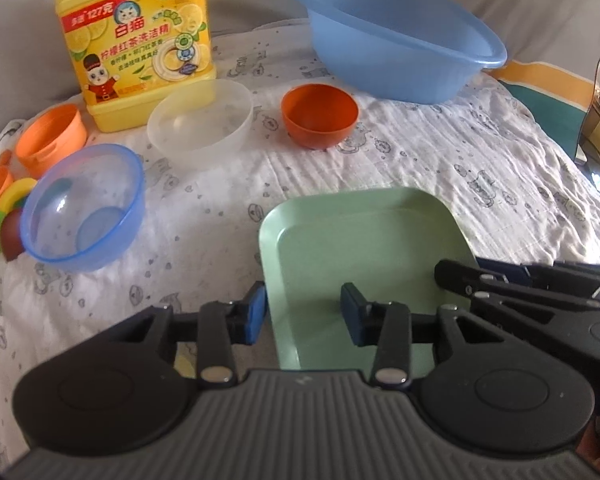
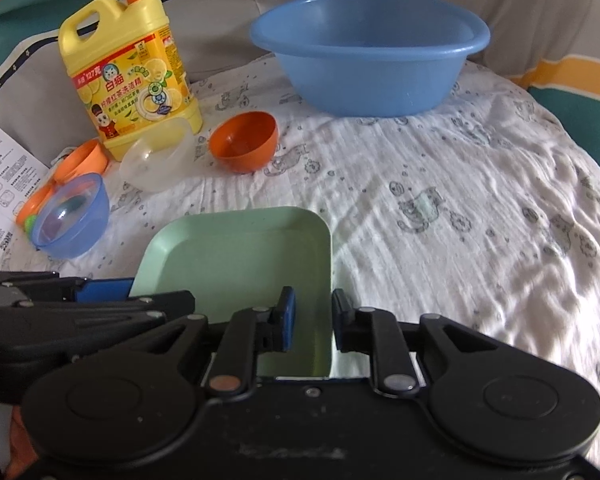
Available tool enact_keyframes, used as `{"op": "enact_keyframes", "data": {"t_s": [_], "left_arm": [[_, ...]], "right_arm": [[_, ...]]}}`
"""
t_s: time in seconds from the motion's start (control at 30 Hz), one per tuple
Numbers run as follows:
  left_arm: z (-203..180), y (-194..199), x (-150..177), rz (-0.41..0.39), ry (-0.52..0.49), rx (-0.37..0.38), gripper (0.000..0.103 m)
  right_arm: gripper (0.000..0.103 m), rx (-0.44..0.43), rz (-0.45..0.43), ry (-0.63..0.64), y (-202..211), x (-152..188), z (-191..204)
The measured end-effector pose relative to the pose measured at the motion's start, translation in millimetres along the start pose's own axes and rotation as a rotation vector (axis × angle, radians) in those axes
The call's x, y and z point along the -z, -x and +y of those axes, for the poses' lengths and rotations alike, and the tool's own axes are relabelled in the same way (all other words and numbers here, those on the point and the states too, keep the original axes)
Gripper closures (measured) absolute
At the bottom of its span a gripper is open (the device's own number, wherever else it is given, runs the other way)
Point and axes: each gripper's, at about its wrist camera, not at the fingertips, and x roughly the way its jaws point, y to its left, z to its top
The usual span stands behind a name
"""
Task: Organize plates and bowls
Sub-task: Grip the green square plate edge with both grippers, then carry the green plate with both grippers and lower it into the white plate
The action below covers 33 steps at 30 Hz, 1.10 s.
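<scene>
Both grippers are straddling opposite rims of the green plate: the left gripper and the right gripper are each standing slightly apart, pads not clearly pinching. Beyond, the blue bowl, clear bowl and orange bowl are lying scattered and unstacked, so most sorting seems left. Farther back, the basin and soap jug are resting on the rumpled printed cloth.

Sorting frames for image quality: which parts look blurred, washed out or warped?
Left wrist view: cloth glares at right, blue basin bends with the fisheye. Right wrist view: sunlit cloth is streaky and soft, corners go dark.
</scene>
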Motion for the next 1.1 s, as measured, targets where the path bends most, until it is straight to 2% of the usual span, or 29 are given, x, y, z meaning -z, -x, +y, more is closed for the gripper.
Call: {"op": "enact_keyframes", "data": {"t_s": [0.07, 0.37, 0.73, 1.1], "left_arm": [[-0.4, 6.5, 1.6, -0.002, 0.011, 0.000, 0.064], [12.1, 48.7, 13.1, -0.020, 0.052, -0.024, 0.064], [59.4, 129.6, 39.8, -0.081, 0.151, -0.070, 0.064], [115.2, 194.5, 92.0, -0.144, 0.230, -0.108, 0.064]], "right_arm": [[0.080, -0.004, 0.010, -0.010, 5.2, 2.2, 1.2], [0.080, -0.039, 0.009, 0.007, 46.0, 5.8, 21.2], [0.080, -0.144, 0.011, 0.083, 105.3, 13.1, 82.1], [0.079, -0.221, 0.044, 0.190, 141.8, 40.4, 152.0]]}}
